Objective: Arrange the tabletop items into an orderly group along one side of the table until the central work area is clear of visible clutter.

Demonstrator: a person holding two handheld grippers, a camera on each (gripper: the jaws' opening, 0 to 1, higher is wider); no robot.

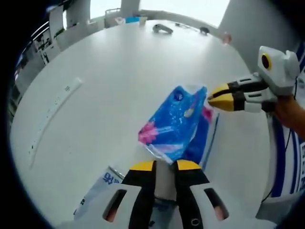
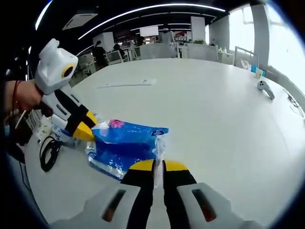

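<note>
My left gripper (image 1: 164, 166): jaws pinch the near edge of the blue plastic tissue pack with pink flowers (image 1: 174, 125).
My right gripper (image 2: 158, 166): jaws pressed together on the pack's clear plastic end flap.
Tissue pack (image 2: 125, 145): held between my two grippers just over the round white table (image 1: 109, 76), near its edge.
Other items: a white packet with blue print (image 1: 97, 186) lies beside my left jaws; a black cable loop (image 2: 47, 153) lies near the table's edge.
</note>
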